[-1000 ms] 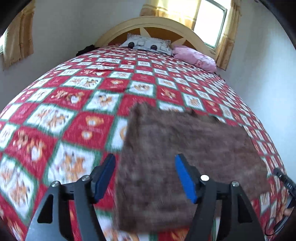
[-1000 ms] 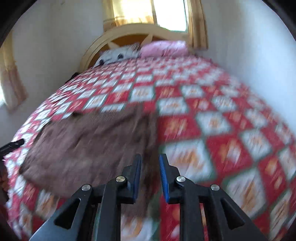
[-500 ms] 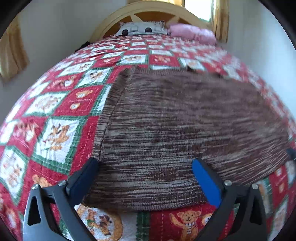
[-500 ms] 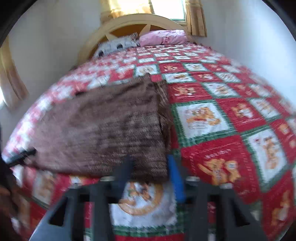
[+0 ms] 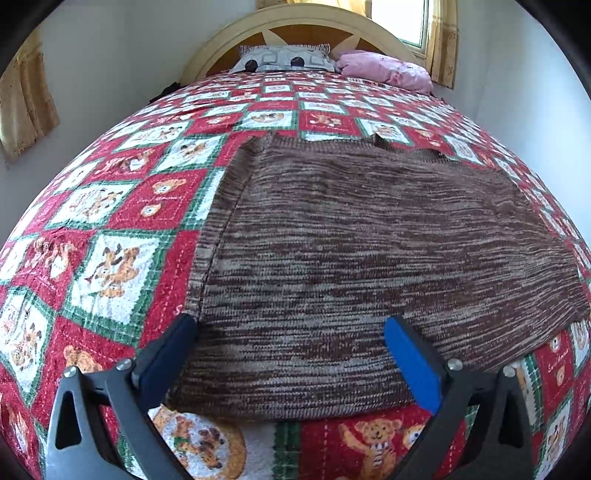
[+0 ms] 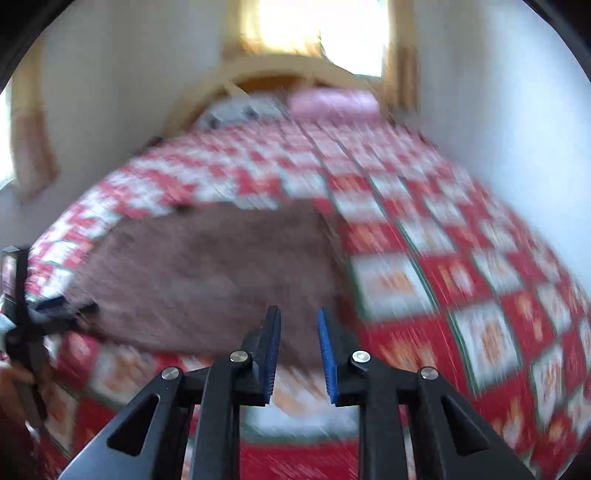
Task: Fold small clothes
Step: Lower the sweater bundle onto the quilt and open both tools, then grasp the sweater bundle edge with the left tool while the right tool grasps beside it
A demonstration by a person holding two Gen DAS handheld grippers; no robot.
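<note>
A brown marled knit garment (image 5: 351, 258) lies spread flat on the quilt. In the left wrist view my left gripper (image 5: 288, 323) hovers low over its near edge, wide open, the fingers straddling the near left corner and gripping nothing. The right wrist view is blurred by motion. There the garment (image 6: 207, 269) lies ahead and to the left, and my right gripper (image 6: 297, 314) sits above its near right corner with a narrow gap between the blue pads and nothing between them. The left gripper (image 6: 48, 306) shows at the far left edge.
The bed carries a red, white and green teddy-bear quilt (image 5: 110, 258). A grey patterned pillow (image 5: 284, 61) and a pink one (image 5: 384, 70) lie by the cream headboard (image 5: 303, 22). White walls close both sides. A hand (image 6: 14, 376) holds the left tool.
The left jaws spread wider and dropped close over the garment's near edge, then held still. The right gripper drew back and up from the near right corner, its narrow gap unchanged.
</note>
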